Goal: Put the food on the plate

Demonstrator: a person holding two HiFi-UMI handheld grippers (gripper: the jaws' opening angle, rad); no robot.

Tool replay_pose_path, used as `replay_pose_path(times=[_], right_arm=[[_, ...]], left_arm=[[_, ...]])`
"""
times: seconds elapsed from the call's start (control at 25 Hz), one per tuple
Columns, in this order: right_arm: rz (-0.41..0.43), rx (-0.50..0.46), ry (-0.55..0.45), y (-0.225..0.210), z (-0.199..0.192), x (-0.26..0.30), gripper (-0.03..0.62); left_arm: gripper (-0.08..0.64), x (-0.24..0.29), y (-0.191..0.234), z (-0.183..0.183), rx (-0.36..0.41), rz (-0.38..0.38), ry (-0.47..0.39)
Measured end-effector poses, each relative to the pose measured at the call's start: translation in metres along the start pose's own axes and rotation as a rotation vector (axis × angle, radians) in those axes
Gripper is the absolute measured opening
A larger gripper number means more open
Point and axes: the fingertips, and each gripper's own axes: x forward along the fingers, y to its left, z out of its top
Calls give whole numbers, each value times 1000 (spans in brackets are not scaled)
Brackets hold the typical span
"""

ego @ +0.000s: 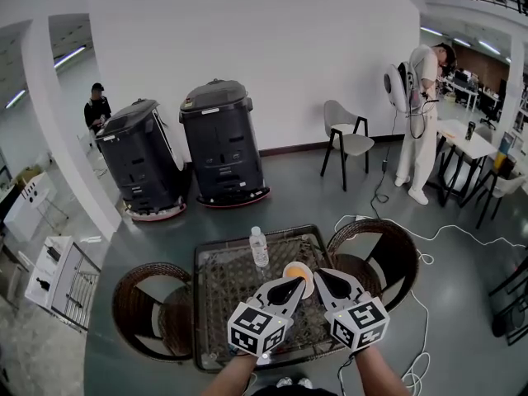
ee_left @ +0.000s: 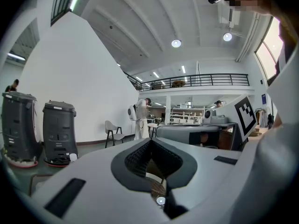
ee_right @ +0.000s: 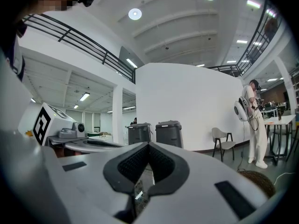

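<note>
In the head view a small orange plate point(ego: 295, 271) lies on the woven-top table point(ego: 219, 283), partly hidden behind my gripper tips. No food item is clear to me. A water bottle point(ego: 259, 247) stands just left of the plate. My left gripper point(ego: 299, 284) and right gripper point(ego: 320, 275) are held side by side above the table's near half, tips pointing toward the plate. Both are shut with nothing between the jaws. The left gripper point(ee_left: 150, 141) and the right gripper point(ee_right: 148, 145) look out level across the room, with their jaw tips touching.
Wicker chairs stand at the table's left point(ego: 148, 312) and right point(ego: 388, 250). Two black wheeled machines point(ego: 221, 143) stand by the far wall, with a white chair point(ego: 346, 139) beside them. A person point(ego: 419, 114) stands at far right, and cables point(ego: 429, 238) trail over the floor.
</note>
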Motion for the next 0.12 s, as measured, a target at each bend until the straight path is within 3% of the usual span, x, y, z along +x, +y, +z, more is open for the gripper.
replay_pose_path(times=[0.12], right_arm=[[2, -1, -5, 2, 0, -3, 5]], left_arm=[[9, -3, -3, -1, 0, 2, -2]])
